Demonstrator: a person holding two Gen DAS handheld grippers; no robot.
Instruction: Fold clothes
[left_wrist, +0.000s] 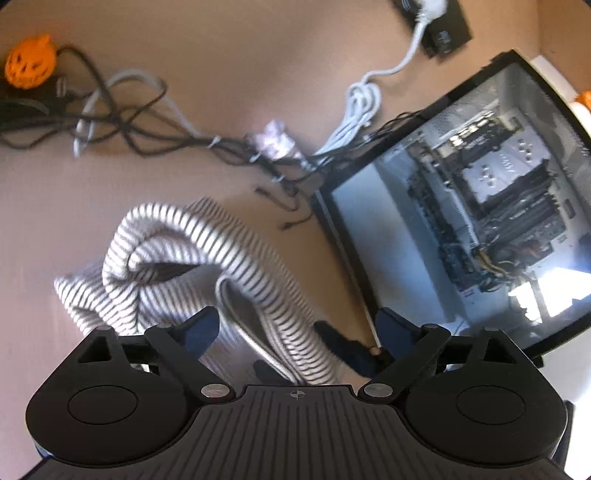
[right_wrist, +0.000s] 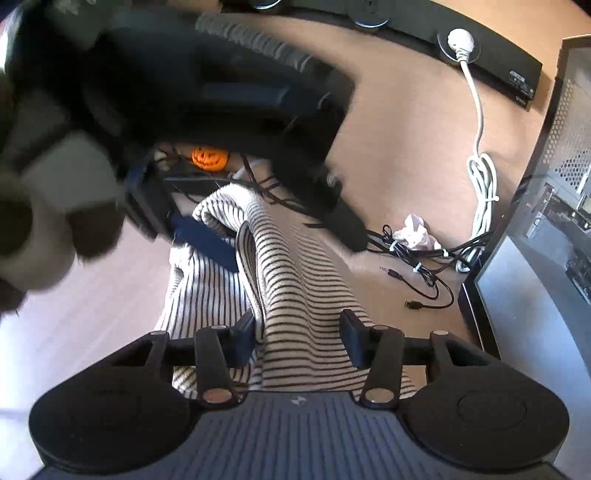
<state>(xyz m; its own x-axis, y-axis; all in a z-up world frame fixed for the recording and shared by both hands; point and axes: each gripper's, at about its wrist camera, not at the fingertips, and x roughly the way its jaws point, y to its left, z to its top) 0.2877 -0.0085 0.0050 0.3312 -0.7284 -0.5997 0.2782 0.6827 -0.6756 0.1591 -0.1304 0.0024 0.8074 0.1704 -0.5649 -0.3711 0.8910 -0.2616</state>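
A white garment with thin black stripes (left_wrist: 207, 258) lies bunched in thick folds on the tan table. In the left wrist view my left gripper (left_wrist: 295, 328) stands open, its blue-padded fingers (left_wrist: 201, 328) spread wide on either side of a hanging fold, not touching it. In the right wrist view the striped garment (right_wrist: 295, 288) runs straight between the fingers of my right gripper (right_wrist: 297, 332), which is shut on a thick bunch of it. The left gripper (right_wrist: 221, 92) looms blurred above the garment's far fold. A hand (right_wrist: 33, 214) holds it.
An open computer case (left_wrist: 480, 206) stands close on the right. Tangled black and white cables (left_wrist: 155, 125) and a crumpled tissue (right_wrist: 415, 232) lie beyond the garment. An orange pumpkin figure (left_wrist: 29, 61) sits far left. A black power strip (right_wrist: 480, 55) lines the back edge.
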